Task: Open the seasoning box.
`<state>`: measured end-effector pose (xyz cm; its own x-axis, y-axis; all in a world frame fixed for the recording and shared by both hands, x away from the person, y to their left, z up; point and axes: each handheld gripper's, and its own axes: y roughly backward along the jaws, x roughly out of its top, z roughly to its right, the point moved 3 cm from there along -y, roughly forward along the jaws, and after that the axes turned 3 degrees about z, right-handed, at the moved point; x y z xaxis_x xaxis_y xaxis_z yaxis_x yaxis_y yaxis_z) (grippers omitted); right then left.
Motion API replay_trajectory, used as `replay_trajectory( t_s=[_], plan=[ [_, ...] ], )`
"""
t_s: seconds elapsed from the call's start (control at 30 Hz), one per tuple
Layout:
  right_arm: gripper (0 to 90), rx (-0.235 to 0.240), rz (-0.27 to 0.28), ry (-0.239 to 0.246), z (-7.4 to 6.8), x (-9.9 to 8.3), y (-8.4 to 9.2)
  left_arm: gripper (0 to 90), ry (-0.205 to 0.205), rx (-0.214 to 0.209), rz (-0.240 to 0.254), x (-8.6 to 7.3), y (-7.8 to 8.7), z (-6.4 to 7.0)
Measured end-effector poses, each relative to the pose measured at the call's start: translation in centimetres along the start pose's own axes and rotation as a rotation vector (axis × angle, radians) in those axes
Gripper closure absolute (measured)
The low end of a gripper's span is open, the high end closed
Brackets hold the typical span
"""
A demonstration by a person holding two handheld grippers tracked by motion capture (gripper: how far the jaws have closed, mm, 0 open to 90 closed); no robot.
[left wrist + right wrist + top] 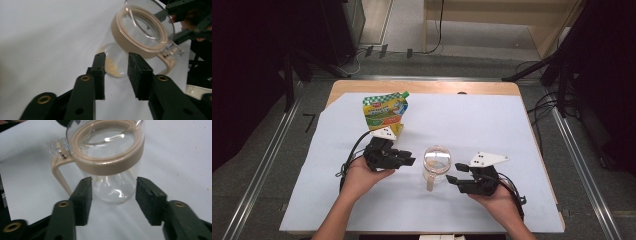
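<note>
**High view: both tongs closing in on the clear jar**

High view is showing us working at a table under a pale sheet, with the left gripper (408, 161) and the right gripper (453, 174) facing each other across the jar (436, 161), which is standing upright between them near the sheet's middle. In the left gripper view, our jaws are standing part open just short of the jar's lower wall, the gap narrower than the jar's body and gripping nothing. In the right gripper view, our jaws are standing wider, about as wide as the jar (110, 165), on either side of its base, and the pads are not pressing on the glass. Neither tong is holding anything.

We are judging the risks from here. The left jaws look too narrow to pass around the body, so pushing in could shove the jar toward the right gripper or tip it. The clear wall looks smooth and hard, so a grip low on the base could slip or let the top lean over. The handle (60, 176) is sticking out to one side, and a jaw catching it would spin the jar.

The jar (140, 37) is see-through, with a tan collar around its mouth, a clear lid with a small tab, and a tan handle. A few tan grains (111, 68) are lying at its bottom edge. Behind the left gripper, a green and yellow pouch (385, 113) is standing well apart from the jar.
</note>
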<state>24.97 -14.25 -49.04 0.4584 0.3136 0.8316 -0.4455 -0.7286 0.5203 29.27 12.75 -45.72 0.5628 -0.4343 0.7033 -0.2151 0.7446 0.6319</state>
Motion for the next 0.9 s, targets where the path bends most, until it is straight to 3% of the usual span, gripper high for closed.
replay_trajectory(
  t_s=[0.17, 0.37, 0.57, 0.9],
  plan=[
    [72.0, -0.006, -0.005, 0.01, -0.2, 0.1, 0.0, 88.5, -0.039, -0.055, -0.02, -0.2, -0.3, 0.8],
    [89.2, 0.019, -0.011, -0.001, -0.5, 0.3, 0.0, 90.0, -0.054, -0.082, -0.02, 0.1, -0.4, 1.8],
    [90.0, 0.042, -0.008, -0.02, -0.4, 0.2, 0.0, 90.0, -0.086, -0.089, -0.055, -0.1, -1.4, 2.5],
    [90.0, 0.034, -0.003, -0.012, -0.3, 0.2, -0.2, 90.0, -0.102, -0.126, -0.037, -0.1, -2.6, 3.7]
  ],
)
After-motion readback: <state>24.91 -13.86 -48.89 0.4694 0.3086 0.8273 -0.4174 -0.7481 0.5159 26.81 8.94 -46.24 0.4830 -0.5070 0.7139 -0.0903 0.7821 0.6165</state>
